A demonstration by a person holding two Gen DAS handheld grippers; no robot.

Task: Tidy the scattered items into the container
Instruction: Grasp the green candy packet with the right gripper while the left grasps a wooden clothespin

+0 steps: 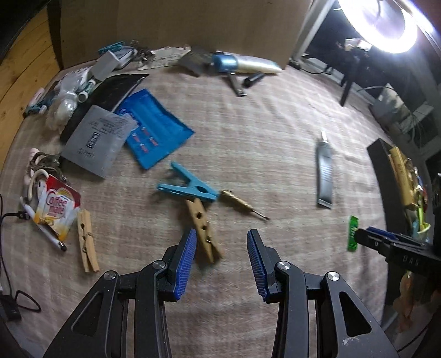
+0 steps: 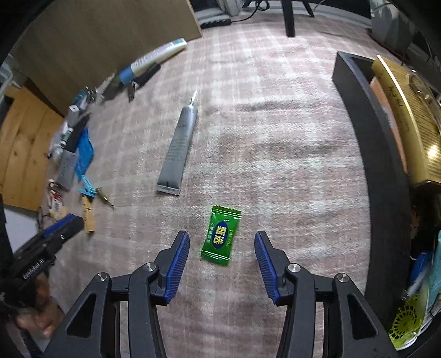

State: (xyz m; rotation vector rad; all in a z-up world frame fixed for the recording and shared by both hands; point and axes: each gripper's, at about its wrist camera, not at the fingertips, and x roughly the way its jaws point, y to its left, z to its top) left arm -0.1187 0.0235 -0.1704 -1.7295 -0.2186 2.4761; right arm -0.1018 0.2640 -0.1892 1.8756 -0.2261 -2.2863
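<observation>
My left gripper (image 1: 222, 242) is open and empty above the cloth, with a wooden clothespin (image 1: 203, 230) just ahead of its left finger. A blue plastic clip (image 1: 190, 188) and a brass tool (image 1: 244, 205) lie beyond it. My right gripper (image 2: 222, 245) is open, with a green candy sachet (image 2: 222, 236) lying on the cloth between its fingertips; the sachet also shows in the left wrist view (image 1: 352, 232). A grey tube (image 2: 179, 150) lies ahead to the left. The black container (image 2: 355, 110) stands at the right, holding a gold box (image 2: 410, 129) and other items.
A second wooden clothespin (image 1: 87, 245), a Coffee-mate sachet (image 1: 59, 208), a grey pouch (image 1: 96, 139), a blue packet (image 1: 154, 126) and several small items lie at the left. A white tube with a blue cap (image 1: 242, 64) lies by a cardboard box (image 1: 179, 24) at the back.
</observation>
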